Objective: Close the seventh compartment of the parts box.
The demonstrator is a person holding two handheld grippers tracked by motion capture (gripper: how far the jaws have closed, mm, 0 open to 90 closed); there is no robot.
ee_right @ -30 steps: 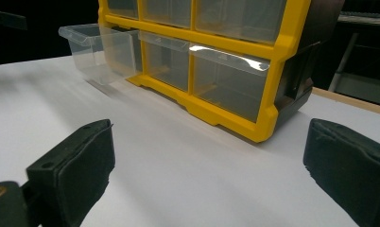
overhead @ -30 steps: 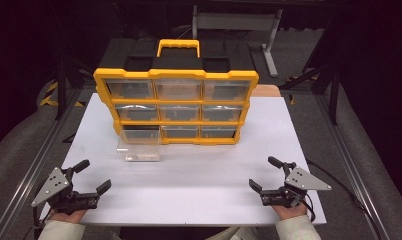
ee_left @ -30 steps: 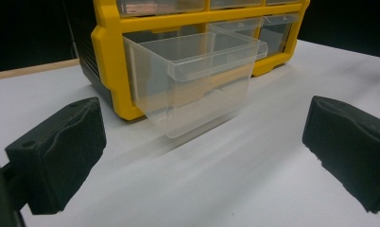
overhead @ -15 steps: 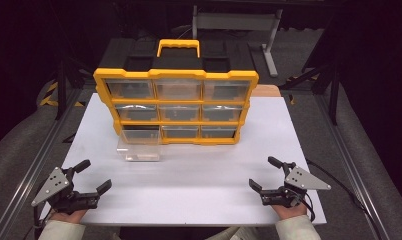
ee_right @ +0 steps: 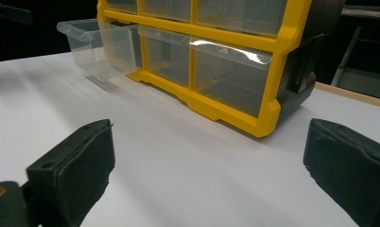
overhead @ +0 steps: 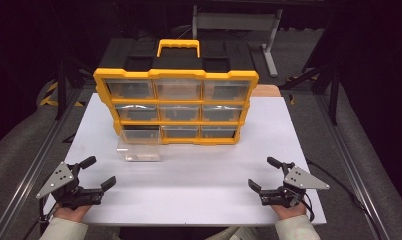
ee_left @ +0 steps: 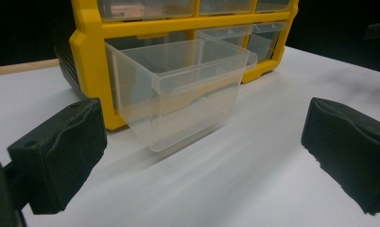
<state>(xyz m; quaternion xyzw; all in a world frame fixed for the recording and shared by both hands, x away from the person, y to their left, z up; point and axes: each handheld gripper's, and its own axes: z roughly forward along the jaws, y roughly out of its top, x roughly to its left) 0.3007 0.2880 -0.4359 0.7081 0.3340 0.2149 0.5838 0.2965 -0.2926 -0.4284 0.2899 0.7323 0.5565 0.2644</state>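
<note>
1. Worktop [overhead: 189, 200]: white board across the lower half of the high view; bare between the two grippers and the cabinet.
2. Drawer cabinet [overhead: 176, 75]: yellow frame, black carry handle, nine clear drawers in three rows, upright at centre frame. Eight drawers sit flush.
3. Clear drawer [overhead: 139, 149]: bottom-left compartment, drawn well out, left of centre in the high view, its base on or just above the worktop. Appears empty. In the left gripper view it stands at centre [ee_left: 178, 90], a moulded lip along its front edge.
4. Left gripper [overhead: 91, 177]: lower left of the high view, held in a hand, jaws spread wide with nothing between them. Nearer to the drawer than the other gripper, yet well apart from it.
5. Right gripper [overhead: 266, 175]: lower right, jaws likewise released and empty, resting low by the worktop's near edge.
6. Handling judgement: the drawer is the likely object of work. Approach with the left gripper straight ahead, close on the front lip or wall squarely, move along the compartment's line; thin clear plastic may flex or skew and jam.
7. Obstruction: none lies on the path. The light cabinet may slide; the right gripper could steady its frame.
</note>
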